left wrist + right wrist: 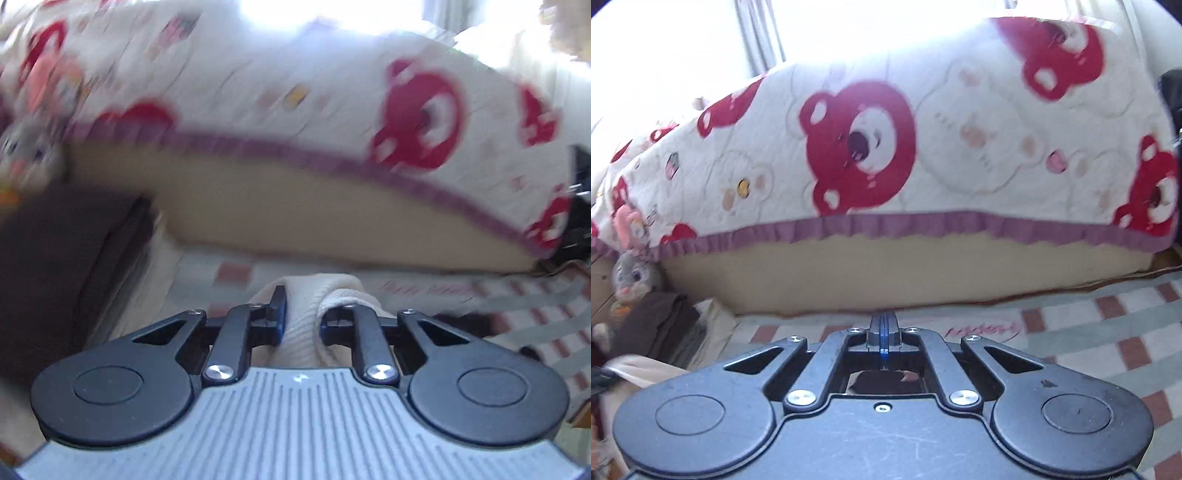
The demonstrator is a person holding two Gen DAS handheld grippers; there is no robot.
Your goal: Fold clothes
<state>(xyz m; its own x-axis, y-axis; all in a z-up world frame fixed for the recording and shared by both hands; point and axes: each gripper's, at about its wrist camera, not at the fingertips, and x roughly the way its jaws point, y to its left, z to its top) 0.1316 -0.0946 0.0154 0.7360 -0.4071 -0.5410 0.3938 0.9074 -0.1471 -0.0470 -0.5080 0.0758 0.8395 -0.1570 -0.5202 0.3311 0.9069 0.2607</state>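
- Left gripper [300, 314]: nearest item in the left wrist view. Its jaws stand narrow and are clamped on a bunched fold of cream ribbed knit garment [301, 332]. The fabric fills the gap between the blue-edged pads, bulges over the right finger and hangs down toward the gripper body.
- Right gripper [883, 328]: nearest item in the right wrist view. Its jaws are fully closed, pad against pad, with a thin blue line showing between them. No cloth is visible in the grip.
- Checked cover [1108, 332]: lies just beyond both grippers, in pale green, white and red squares, with a pink script mark on it right of the right gripper's tips.
- Dark brown clothing [661, 321]: heaped at near left in the right wrist view, with cream cloth [631, 369] below it at the left edge.
- Grey rabbit plush toy [631, 277]: sits at far left, behind the brown heap.
- Tan mattress side [886, 269]: runs across the middle distance behind the checked cover.
- Quilt with red bear faces [860, 147]: drapes over the mattress, its purple frill [923, 225] hanging along the lower edge.
- Window [683, 44]: farthest, overexposed. The left wrist view is motion-blurred throughout.
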